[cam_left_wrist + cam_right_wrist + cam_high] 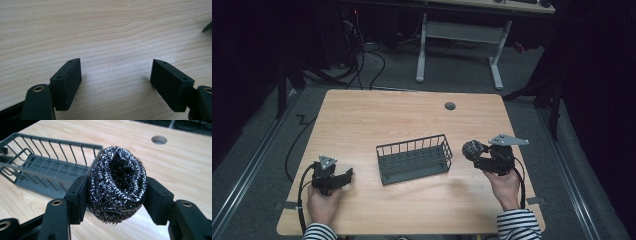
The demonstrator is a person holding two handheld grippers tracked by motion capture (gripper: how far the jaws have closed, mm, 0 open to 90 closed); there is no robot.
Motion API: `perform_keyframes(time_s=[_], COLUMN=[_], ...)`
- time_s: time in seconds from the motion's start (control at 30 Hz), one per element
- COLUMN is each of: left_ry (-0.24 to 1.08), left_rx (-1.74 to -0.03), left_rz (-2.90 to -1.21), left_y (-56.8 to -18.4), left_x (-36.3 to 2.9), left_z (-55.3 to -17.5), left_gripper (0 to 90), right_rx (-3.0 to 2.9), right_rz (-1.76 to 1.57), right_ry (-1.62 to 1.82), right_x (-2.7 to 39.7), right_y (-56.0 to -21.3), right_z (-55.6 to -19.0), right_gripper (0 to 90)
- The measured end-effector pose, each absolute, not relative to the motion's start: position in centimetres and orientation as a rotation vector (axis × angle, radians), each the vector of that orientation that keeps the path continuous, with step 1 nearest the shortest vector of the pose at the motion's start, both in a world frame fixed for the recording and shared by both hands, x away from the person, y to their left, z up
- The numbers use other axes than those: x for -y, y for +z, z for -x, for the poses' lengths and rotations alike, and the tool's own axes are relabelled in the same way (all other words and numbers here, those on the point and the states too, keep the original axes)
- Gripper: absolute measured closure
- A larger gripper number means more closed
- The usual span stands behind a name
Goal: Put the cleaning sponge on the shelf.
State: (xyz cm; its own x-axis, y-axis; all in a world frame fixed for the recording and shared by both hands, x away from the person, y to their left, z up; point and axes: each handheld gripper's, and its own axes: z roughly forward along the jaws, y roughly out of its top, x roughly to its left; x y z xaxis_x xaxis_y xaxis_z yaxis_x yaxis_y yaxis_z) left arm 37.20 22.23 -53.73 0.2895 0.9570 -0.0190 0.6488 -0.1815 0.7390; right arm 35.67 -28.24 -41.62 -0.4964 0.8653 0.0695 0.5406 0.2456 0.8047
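At the 3 o'clock end of the wire basket (414, 159), the right gripper (475, 152) clamps a steel-wool scourer (117, 187) above the table (362, 120); likely best carried over the rim before release, left gripper (116, 82) idle, jaws wide.

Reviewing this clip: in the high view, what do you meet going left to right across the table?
Left gripper, jaws open over bare wood → grey wire basket, nothing in it → steel wool scourer → right gripper clamping that scourer, just right of the basket.
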Motion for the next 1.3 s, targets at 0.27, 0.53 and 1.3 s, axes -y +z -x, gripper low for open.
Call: perform_keyframes(time_s=[0.27, 0.53, 1.3], left_ry=[0.611, 0.609, 0.606], left_rx=[-1.434, -1.434, -1.436], left_rz=[-1.914, -1.913, -1.909], left_y=[-53.7, -53.7, -53.7], left_x=[-22.3, -22.3, -22.3], left_z=[-37.2, -37.2, -37.2], left_gripper=[25.4, 25.4, 25.4], right_rx=[-2.162, -2.215, -2.398], right_rz=[-1.258, -1.200, -1.098], right_ry=[1.142, 1.178, 1.102], right_x=[26.7, 24.4, 17.6], right_y=[-40.6, -39.5, -41.2], right_z=[-36.5, -37.4, -40.0], right_gripper=[41.7, 41.6, 40.6])
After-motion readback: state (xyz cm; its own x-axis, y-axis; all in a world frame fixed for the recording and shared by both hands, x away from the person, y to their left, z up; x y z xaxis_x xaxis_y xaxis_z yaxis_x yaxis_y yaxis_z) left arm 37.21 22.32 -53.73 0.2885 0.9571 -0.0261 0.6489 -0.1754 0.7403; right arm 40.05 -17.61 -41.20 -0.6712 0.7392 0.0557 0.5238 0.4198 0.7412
